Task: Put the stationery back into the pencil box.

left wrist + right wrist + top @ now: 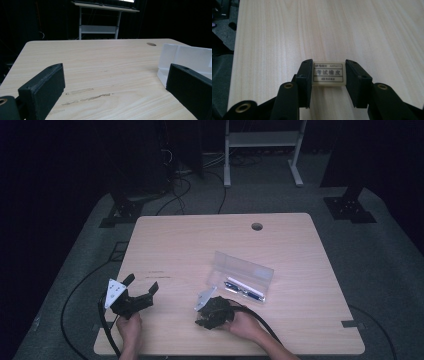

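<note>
Above the tabletop (274, 37), a white eraser (328, 74) is clamped in the right tool (328, 82); the left tool (139, 285) is held apart.

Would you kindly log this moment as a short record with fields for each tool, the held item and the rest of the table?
right tool: shut on the eraser, low over the table
left tool: open, holding nothing, near the table's left front
pencil case: clear plastic, lid open, pens inside, beyond the right tool
eraser label: printed characters, facing up
</note>
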{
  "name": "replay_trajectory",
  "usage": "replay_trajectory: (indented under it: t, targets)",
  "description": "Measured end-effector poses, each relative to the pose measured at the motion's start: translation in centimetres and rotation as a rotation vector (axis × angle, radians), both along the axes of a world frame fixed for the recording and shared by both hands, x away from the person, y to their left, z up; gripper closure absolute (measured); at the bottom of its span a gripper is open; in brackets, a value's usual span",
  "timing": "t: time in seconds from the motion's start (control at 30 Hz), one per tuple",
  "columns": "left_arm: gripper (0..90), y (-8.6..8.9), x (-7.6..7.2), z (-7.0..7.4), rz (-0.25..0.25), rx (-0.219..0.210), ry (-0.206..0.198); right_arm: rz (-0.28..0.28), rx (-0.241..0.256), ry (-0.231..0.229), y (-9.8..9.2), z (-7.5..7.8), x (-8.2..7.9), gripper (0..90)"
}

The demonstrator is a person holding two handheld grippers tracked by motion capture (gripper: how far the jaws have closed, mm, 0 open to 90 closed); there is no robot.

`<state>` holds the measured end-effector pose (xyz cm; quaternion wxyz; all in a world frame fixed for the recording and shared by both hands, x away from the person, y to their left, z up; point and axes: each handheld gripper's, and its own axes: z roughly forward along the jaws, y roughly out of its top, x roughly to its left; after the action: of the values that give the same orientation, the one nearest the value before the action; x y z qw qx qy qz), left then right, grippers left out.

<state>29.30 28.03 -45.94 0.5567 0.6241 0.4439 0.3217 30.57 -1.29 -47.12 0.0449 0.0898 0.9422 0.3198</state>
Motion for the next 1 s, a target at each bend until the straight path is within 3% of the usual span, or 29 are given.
replay_trajectory:
  t: [0.53,1.0]
  targets:
    - [1.1,0.0,0.0,0.0,-0.001,0.002,-0.001,-0.037,0.01,-0.045,-1.2,1.7,1.2,58.2]
    - [1.1,-0.2,0.0,0.0,-0.006,0.01,-0.003,-0.095,0.044,-0.031,-2.5,3.1,3.2,58.2]
